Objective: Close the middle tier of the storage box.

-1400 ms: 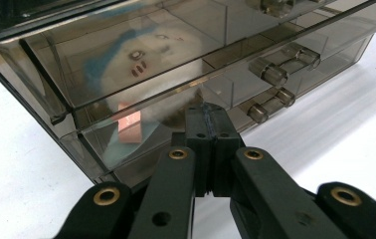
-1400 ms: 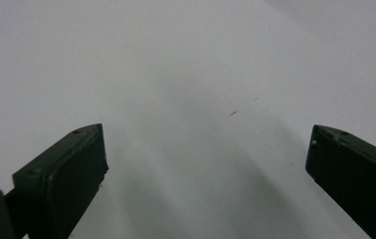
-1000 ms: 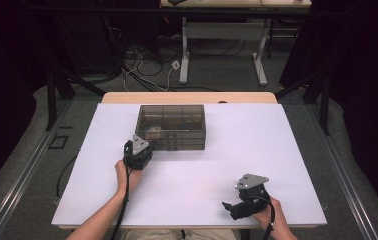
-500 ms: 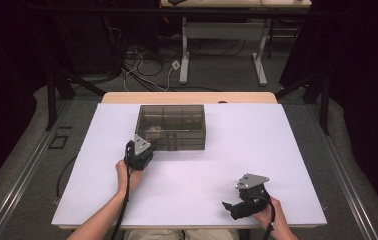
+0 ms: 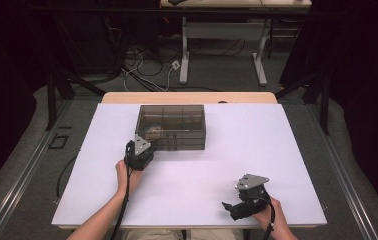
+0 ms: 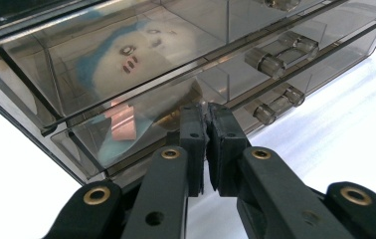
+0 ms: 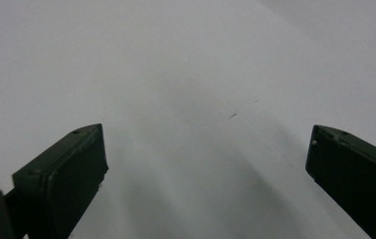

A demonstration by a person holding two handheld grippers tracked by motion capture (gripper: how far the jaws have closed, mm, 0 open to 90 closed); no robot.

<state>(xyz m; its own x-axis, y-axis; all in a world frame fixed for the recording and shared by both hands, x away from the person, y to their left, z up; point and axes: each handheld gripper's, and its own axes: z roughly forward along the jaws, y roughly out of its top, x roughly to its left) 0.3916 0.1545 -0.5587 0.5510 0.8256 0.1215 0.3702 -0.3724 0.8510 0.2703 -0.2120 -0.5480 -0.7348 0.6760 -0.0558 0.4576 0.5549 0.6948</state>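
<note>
The left gripper is clenched on the small clear handle of a lower drawer of the smoky plastic drawer box, which stands near the far edge of the white table. The handle is smooth and tiny, so I think the pads may slip off, or the light box may slide. A soft plush toy lies inside. The right gripper rests released near the near edge.

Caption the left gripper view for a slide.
Left gripper pinches the clear handle of a smoky drawer box holding a plush toy.
</note>
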